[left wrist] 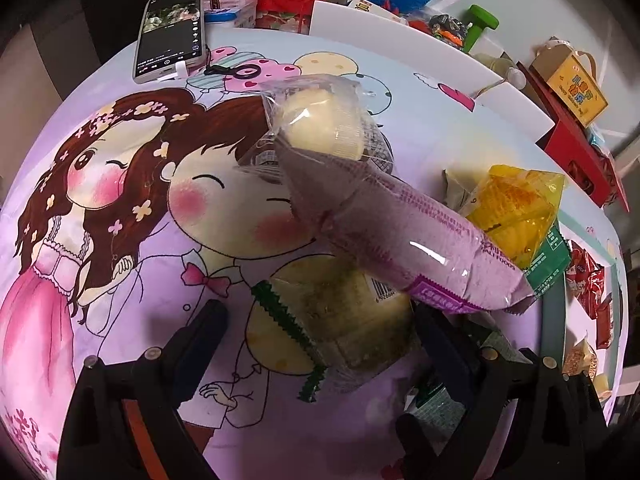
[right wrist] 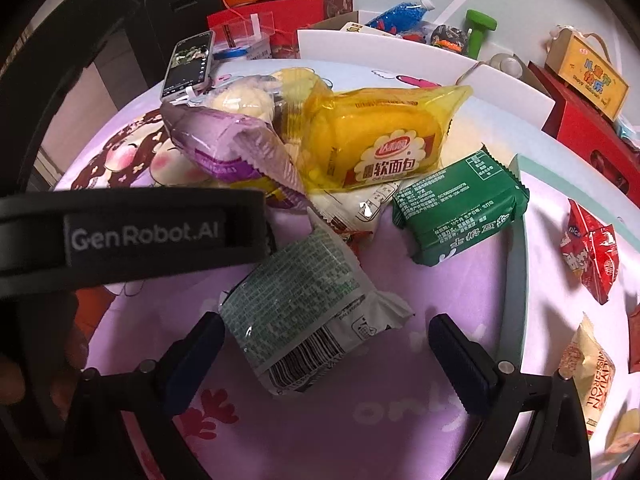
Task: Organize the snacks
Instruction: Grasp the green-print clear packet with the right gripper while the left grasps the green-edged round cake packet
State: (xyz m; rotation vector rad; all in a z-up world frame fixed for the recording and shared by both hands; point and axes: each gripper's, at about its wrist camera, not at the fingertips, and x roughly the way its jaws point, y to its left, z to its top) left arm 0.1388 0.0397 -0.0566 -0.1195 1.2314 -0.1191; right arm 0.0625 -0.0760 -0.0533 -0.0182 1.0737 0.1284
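Several wrapped snacks lie piled on a cartoon-printed purple cloth [left wrist: 100, 240]. In the left wrist view a purple bread pack [left wrist: 384, 220] lies across a clear, green-edged cake pack [left wrist: 340, 316], which sits between the open fingers of my left gripper [left wrist: 320, 328]. In the right wrist view a pale green printed pack with a barcode [right wrist: 304, 304] lies between the open fingers of my right gripper [right wrist: 326, 340]. Beyond it are a yellow bread pack [right wrist: 380, 140], a green pack [right wrist: 460, 208] and the purple pack [right wrist: 224, 144]. The left gripper's black body [right wrist: 132, 232] crosses this view.
A phone [left wrist: 172, 32] lies at the cloth's far left. Red gift boxes [right wrist: 280, 20], a white tray edge [right wrist: 400, 52], a green dumbbell [right wrist: 478, 28] and a yellow carton [right wrist: 588, 76] stand behind. Red snack packets [right wrist: 592, 252] and a wafer pack [right wrist: 592, 376] lie right.
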